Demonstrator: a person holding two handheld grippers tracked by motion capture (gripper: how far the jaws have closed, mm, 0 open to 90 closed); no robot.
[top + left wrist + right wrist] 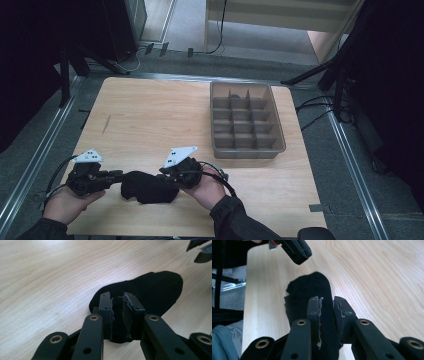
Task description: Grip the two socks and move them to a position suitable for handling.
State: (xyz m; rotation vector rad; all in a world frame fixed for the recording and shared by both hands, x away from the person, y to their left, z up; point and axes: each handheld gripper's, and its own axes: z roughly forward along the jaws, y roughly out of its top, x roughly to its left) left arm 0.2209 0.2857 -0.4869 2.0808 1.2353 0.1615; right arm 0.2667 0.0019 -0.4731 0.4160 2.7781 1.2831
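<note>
A black sock (147, 187) lies flat on the light wood desk (150, 120), at the near edge, a bit left of centre, between the person's two hands.

Left gripper (116, 176) sits at the sock's left end, pointing right, held low & roughly level. In the left gripper view (117, 315) its jaws stand slightly apart w/ a narrow gap; black fabric shows in the gap & beyond the tips, but whether the pads (108, 312) press on it can't be told. The sock (147, 290) spreads away past the tips, its rounded end far right in that view.

Right gripper (167, 175) sits at the sock's right end, pointing left toward the other one. In the right gripper view (327, 317) its jaws are also a little apart, w/ a strip of the sock (312, 290) running up between them; the left pad (318, 315) lies along the fabric, the right one looks just clear of it. Grip or no grip: can't tell. The left gripper's tip (297, 251) shows at the top of that view, just past the sock's far end.

Both pads look worn, w/ ragged edges.

A grey divider tray (248, 150) w/ many small compartments stands on the far right part of the desk, well apart from the sock; a dark item (240, 95) lies in one far compartment, too small to ID. Grey floor (345, 165) w/ cables surrounds the desk.
</note>
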